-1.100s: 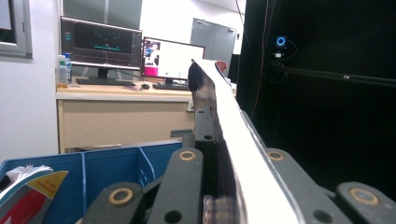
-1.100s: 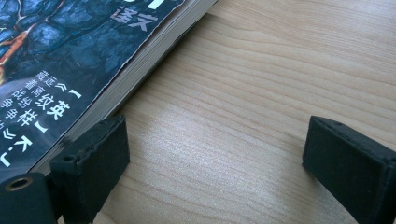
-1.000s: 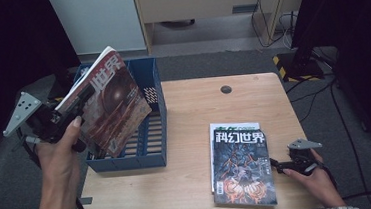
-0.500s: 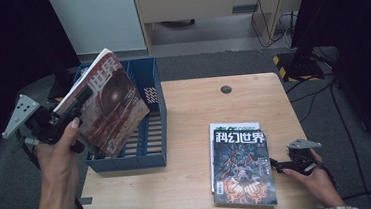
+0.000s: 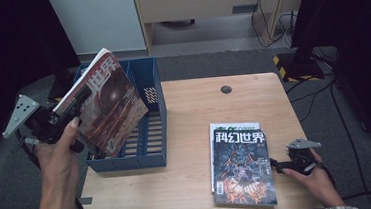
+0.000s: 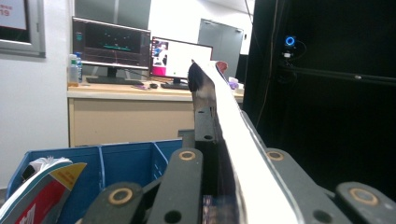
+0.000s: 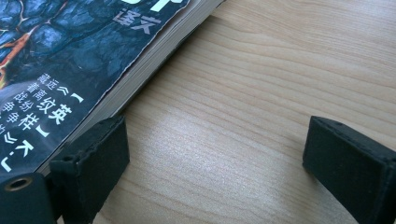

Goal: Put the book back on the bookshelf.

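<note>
Magazine (image 5: 107,108) pinched at its edge by left gripper (image 5: 68,109) fingers, tilted above blue bin (image 5: 150,118), seemingly for filing inside; right gripper (image 5: 280,165), fingers spread, waits on bench (image 5: 195,129) beside magazine stack (image 5: 241,164).

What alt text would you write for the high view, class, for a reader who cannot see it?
The left gripper, shut on a magazine, holds it tilted over a blue file bin. The right gripper rests on the wooden table beside stacked magazines.
</note>
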`<control>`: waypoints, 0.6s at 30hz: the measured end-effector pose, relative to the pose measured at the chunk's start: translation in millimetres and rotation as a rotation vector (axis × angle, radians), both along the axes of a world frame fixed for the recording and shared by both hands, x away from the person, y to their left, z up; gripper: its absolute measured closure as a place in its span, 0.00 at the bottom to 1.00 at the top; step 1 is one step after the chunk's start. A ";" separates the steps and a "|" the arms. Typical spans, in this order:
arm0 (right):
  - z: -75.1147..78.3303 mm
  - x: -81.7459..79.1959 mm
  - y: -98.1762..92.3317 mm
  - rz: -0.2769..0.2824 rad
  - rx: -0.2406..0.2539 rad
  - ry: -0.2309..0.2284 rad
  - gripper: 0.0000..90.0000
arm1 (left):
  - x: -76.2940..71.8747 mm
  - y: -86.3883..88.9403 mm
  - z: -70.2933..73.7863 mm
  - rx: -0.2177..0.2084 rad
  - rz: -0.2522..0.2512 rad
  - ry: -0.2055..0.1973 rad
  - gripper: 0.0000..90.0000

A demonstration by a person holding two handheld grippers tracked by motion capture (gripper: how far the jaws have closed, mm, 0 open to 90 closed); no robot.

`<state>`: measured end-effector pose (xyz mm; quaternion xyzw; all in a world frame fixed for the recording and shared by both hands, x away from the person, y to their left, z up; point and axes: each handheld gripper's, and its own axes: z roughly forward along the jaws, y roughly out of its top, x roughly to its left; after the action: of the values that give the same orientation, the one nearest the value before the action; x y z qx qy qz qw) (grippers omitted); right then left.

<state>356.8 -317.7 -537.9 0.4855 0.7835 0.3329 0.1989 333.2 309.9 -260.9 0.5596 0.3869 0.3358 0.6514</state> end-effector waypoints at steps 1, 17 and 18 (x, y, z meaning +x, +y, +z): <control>0.0 0.2 -0.2 0.003 -0.002 -0.002 0.08 | 1.0 0.2 0.3 -0.002 0.003 -0.001 0.93; 0.0 0.1 -0.1 0.002 -0.001 -0.001 0.08 | -0.2 15.6 -0.1 -0.018 0.067 0.013 0.93; -0.1 0.3 -0.2 0.004 -0.002 -0.002 0.08 | 0.3 16.7 -0.9 -0.022 0.070 0.015 0.93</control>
<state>357.1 -317.9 -537.9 0.4834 0.7845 0.3330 0.1998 333.6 326.6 -261.8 0.5410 0.4148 0.3502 0.6423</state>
